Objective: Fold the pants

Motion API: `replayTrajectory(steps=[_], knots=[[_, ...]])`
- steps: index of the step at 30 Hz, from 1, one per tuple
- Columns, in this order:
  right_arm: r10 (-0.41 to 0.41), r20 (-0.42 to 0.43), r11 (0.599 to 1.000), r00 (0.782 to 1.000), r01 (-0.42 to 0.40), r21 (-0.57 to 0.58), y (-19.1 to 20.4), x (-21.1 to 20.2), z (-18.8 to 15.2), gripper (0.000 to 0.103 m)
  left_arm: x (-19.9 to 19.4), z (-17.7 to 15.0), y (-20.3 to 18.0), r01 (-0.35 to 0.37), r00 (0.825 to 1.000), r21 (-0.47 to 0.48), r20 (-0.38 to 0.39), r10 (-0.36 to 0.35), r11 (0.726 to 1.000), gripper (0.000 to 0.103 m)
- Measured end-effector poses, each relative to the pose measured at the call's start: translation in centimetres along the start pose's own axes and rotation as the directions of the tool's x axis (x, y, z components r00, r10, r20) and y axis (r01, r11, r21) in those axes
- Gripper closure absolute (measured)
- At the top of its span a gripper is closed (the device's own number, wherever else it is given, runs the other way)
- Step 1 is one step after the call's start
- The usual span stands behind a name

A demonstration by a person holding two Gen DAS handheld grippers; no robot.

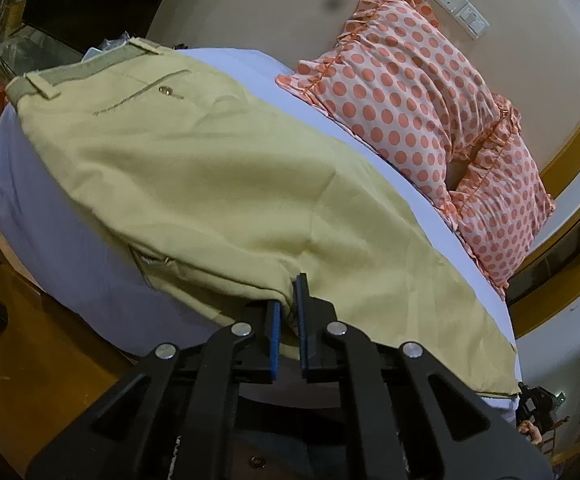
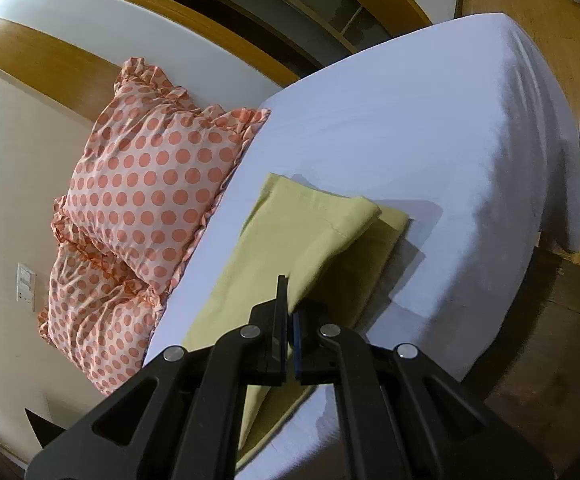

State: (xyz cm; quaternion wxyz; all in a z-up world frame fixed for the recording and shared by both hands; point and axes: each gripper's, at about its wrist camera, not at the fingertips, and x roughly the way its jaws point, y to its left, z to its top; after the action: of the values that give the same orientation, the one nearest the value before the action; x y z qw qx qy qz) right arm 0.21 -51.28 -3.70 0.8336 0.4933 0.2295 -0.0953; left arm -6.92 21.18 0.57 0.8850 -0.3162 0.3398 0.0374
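pants (image 1: 194, 168) lie along the bed (image 2: 430, 120), one leg already over the other. your left gripper (image 1: 288, 308) pinches the near edge by the crotch, jaws closed on cloth; your right gripper (image 2: 288, 312) clamps the leg near the hems, likely to carry them toward the waistband. pillows (image 1: 422, 104) crowd the far side; bare sheet beyond the hems.
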Motion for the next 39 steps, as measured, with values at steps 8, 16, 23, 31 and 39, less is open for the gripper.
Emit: replayTrajectory(steps=[8,16,23,31,39], knots=[[-0.16,0.134,0.978,0.978,0.176,-0.113,0.3,-2.6,0.3,0.058,-1.7,-2.1,-0.4,0.032,0.999,0.144,0.031,-0.037,0.989,0.071],[-0.204,0.156,0.957,0.966,0.23,-0.176,0.3,-1.7,-0.3,0.058,-1.9,-4.0,-0.2,0.124,0.992,0.159,0.005,-0.127,0.979,0.059],[-0.085,0.103,0.947,0.991,0.112,-0.299,1.9,0.0,-2.6,0.097,-1.7,-4.1,-0.7,0.174,0.984,0.168,-0.002,-0.176,0.97,0.051],[0.123,0.075,0.893,0.99,-0.078,-0.442,9.8,0.9,-3.8,0.099,-3.1,-3.8,0.6,0.152,0.986,0.135,0.053,-0.16,0.979,0.028],[0.309,-0.469,0.532,0.827,-0.56,-0.636,25.5,2.9,-22.1,0.099,-3.2,-4.3,0.6,0.129,0.989,0.155,0.044,-0.138,0.979,0.019]])
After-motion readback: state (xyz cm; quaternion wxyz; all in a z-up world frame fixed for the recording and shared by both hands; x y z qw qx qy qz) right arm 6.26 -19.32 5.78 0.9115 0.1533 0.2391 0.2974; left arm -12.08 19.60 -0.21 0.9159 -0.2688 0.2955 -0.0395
